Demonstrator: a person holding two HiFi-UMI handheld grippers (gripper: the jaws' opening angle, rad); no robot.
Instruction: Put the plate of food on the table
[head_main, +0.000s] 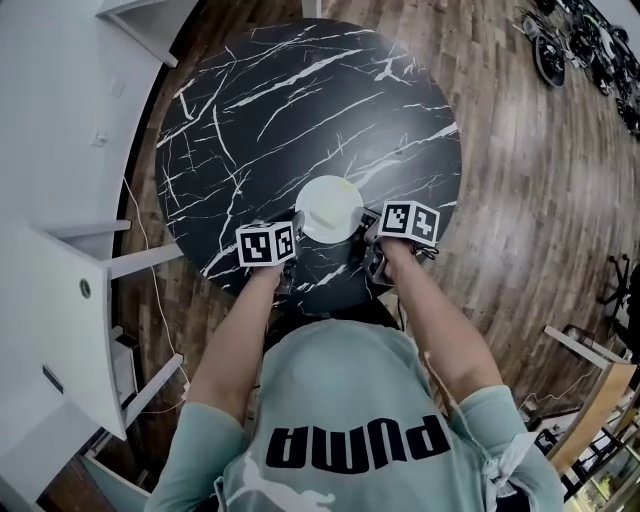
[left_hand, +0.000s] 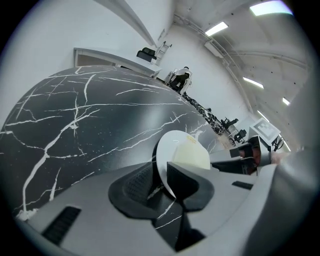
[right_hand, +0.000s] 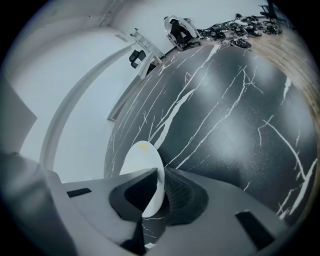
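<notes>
a white plate (head_main: 328, 208) of pale food lies by the near edge of the black marbled bench (head_main: 300, 110), left tool (head_main: 290, 232) at its left rim, right tool (head_main: 368, 228) at its right.

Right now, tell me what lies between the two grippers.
The white plate of food, resting on the black marble table, lies between the left gripper and the right gripper; each straddles its rim. The head view shows it.

One plate (head_main: 328, 208), one table (head_main: 250, 110) (dark marble), two tools: left tool (left_hand: 162, 185), right tool (right_hand: 157, 192).
</notes>
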